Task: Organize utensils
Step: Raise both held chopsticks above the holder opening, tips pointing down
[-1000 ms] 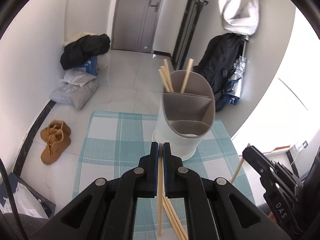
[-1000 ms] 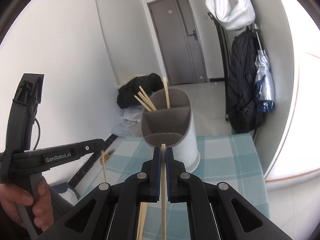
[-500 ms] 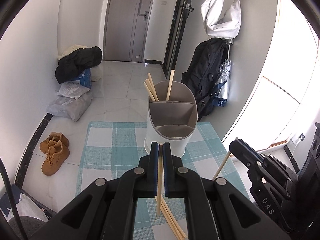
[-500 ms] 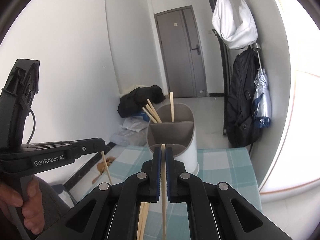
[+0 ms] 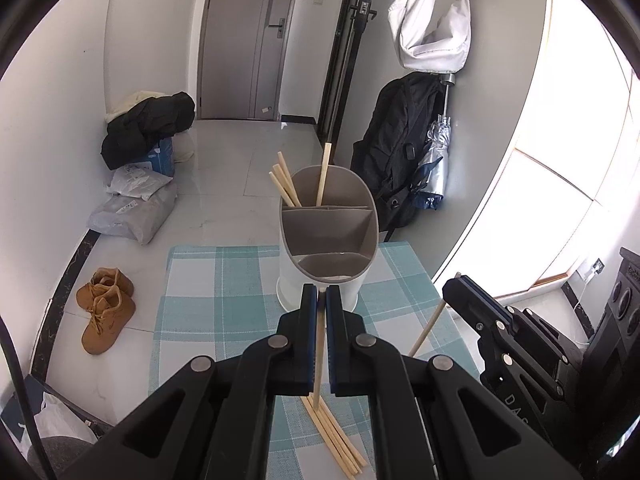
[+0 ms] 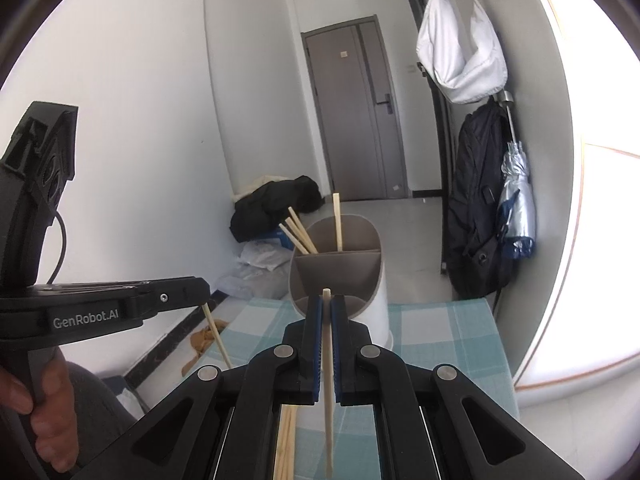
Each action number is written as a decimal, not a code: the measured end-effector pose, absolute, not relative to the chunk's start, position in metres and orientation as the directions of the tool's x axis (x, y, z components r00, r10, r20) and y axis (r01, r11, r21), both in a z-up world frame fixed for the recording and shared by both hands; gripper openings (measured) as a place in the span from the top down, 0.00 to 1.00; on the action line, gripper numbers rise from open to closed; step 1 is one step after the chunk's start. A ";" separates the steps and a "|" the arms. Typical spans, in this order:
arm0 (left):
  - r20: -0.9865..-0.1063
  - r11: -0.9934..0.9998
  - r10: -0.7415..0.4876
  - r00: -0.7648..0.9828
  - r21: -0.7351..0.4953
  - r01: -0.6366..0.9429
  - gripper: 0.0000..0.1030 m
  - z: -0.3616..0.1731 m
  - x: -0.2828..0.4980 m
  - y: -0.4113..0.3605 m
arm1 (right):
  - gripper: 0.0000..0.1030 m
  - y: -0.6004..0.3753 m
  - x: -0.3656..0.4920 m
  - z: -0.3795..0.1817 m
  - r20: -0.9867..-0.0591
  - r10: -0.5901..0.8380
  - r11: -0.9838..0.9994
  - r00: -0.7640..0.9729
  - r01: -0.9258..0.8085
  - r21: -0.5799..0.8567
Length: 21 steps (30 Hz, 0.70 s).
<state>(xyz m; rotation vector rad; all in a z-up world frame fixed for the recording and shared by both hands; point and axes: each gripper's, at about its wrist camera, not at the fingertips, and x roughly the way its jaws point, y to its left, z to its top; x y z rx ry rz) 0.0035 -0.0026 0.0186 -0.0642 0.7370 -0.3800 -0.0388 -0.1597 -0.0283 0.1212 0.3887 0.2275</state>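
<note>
Chopsticks stand pinched upright in both grippers, left and right, tips down, ready for the holder just ahead.

Pale wooden chopsticks, matt plastic utensil holder, woven checked cloth mat, glossy tiled floor

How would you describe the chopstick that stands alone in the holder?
On the teal checked tablecloth stands a white oval utensil holder with grey dividers. In its far compartment, the lone upright wooden chopstick stands right of three chopsticks leaning left.
</note>
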 end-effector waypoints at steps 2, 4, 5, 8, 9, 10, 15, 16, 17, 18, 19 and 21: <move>-0.642 0.926 -0.368 0.673 -0.186 0.328 1.00 0.022 0.004 -0.004 | 0.97 -0.162 -0.038 -0.026 -0.357 0.249 0.965 0.900 -0.200 0.170; -0.645 0.925 -0.368 0.669 -0.184 0.332 1.00 0.027 0.006 -0.006 | 0.97 -0.163 -0.038 -0.021 -0.343 0.246 0.966 0.906 -0.201 0.162; -0.648 0.921 -0.380 0.660 -0.195 0.338 1.00 0.030 0.008 -0.006 | 0.97 -0.164 -0.037 -0.019 -0.338 0.247 0.966 0.908 -0.202 0.162; -0.642 0.915 -0.395 0.657 -0.209 0.346 1.00 0.042 0.015 -0.008 | 0.97 -0.168 -0.034 -0.009 -0.320 0.243 0.966 0.916 -0.198 0.168; -0.641 0.913 -0.401 0.655 -0.216 0.347 1.00 0.044 0.017 -0.008 | 0.97 -0.170 -0.032 -0.005 -0.315 0.242 0.966 0.918 -0.196 0.171; -0.639 0.909 -0.409 0.651 -0.226 0.349 1.00 0.051 0.021 -0.009 | 0.97 -0.172 -0.029 -0.001 -0.309 0.243 0.965 0.920 -0.195 0.177; -0.612 0.895 -0.442 0.656 -0.248 0.372 1.00 0.075 0.033 -0.015 | 0.97 -0.183 -0.013 0.019 -0.292 0.235 0.964 0.927 -0.182 0.195; -0.601 0.897 -0.437 0.669 -0.242 0.369 1.00 0.082 0.036 -0.017 | 0.97 -0.186 -0.009 0.025 -0.288 0.235 0.963 0.928 -0.183 0.198; -0.594 0.891 -0.451 0.666 -0.261 0.371 1.00 0.087 0.042 -0.017 | 0.97 -0.188 -0.005 0.031 -0.281 0.234 0.963 0.931 -0.183 0.197; -0.588 0.882 -0.471 0.658 -0.289 0.373 1.00 0.092 0.048 -0.016 | 0.97 -0.189 -0.002 0.036 -0.275 0.232 0.964 0.933 -0.183 0.193; -0.581 0.880 -0.474 0.661 -0.300 0.367 1.00 0.097 0.054 -0.017 | 0.97 -0.191 0.004 0.045 -0.266 0.231 0.965 0.936 -0.185 0.187; -0.568 0.880 -0.475 0.672 -0.298 0.370 1.00 0.108 0.064 -0.018 | 0.96 -0.195 0.014 0.062 -0.246 0.229 0.966 0.942 -0.190 0.174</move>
